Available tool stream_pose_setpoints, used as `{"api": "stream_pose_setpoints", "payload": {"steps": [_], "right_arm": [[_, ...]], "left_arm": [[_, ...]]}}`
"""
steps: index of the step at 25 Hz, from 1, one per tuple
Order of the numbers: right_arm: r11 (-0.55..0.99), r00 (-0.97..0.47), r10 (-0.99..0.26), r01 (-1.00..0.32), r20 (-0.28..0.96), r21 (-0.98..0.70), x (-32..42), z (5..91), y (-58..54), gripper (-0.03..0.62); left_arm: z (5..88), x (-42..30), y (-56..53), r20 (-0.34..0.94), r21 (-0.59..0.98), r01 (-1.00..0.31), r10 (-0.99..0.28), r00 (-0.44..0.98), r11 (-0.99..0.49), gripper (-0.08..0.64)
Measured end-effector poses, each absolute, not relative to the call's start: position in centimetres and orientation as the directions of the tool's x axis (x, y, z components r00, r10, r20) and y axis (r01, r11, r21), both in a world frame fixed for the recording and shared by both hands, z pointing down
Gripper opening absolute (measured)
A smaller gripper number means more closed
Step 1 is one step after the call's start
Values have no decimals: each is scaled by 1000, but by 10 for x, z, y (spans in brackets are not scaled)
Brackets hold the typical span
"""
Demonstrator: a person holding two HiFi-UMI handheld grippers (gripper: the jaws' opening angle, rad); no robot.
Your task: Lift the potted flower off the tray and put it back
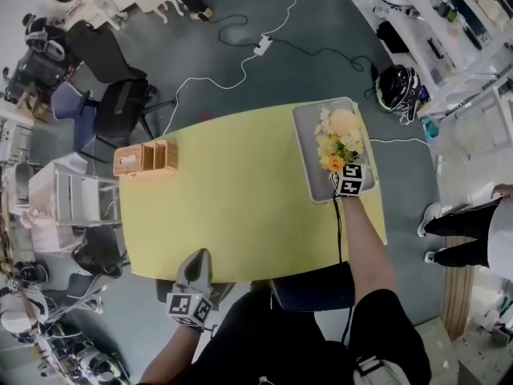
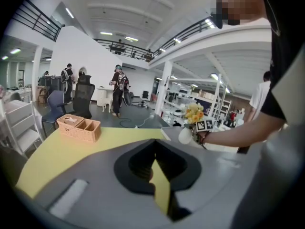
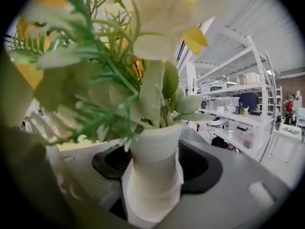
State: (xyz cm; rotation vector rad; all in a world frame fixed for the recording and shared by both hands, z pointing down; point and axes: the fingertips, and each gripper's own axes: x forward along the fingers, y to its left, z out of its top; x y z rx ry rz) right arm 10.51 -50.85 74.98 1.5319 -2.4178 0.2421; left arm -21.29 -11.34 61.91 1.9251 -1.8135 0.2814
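Note:
The potted flower (image 1: 338, 139), yellow and cream blooms in a white ribbed pot (image 3: 155, 175), is over the grey tray (image 1: 309, 123) at the table's far right. My right gripper (image 1: 343, 165) reaches in from the near side. In the right gripper view the pot fills the space between the jaws of my right gripper (image 3: 155, 168), which stand wide around it. The pot's base is hidden, so I cannot tell whether it rests on the tray. From the left gripper view the flower (image 2: 194, 113) shows far off. My left gripper (image 1: 198, 257) hangs at the table's near edge, its jaws together and empty.
A wicker basket (image 1: 144, 159) with compartments stands at the far left of the yellow table (image 1: 240, 191). Office chairs and cables lie on the floor beyond. A person (image 1: 473, 231) stands to the right of the table, and white shelving fills the far right.

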Motion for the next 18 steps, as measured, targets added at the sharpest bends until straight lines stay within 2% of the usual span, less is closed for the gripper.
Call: {"api": "stream_pose_setpoints", "payload": {"steps": [9,18], "right_arm": [[434,-405,-860,-900,310,28,109,755,-479,305],[428,-400,-843,-904,359,-1,124,759,-387,327]], "left_arm": [[617,-217,-111,451,208,-978,-884,120,-27,8],[604,-221,-108,417,214,-973,-892,175,-90,8]]}}
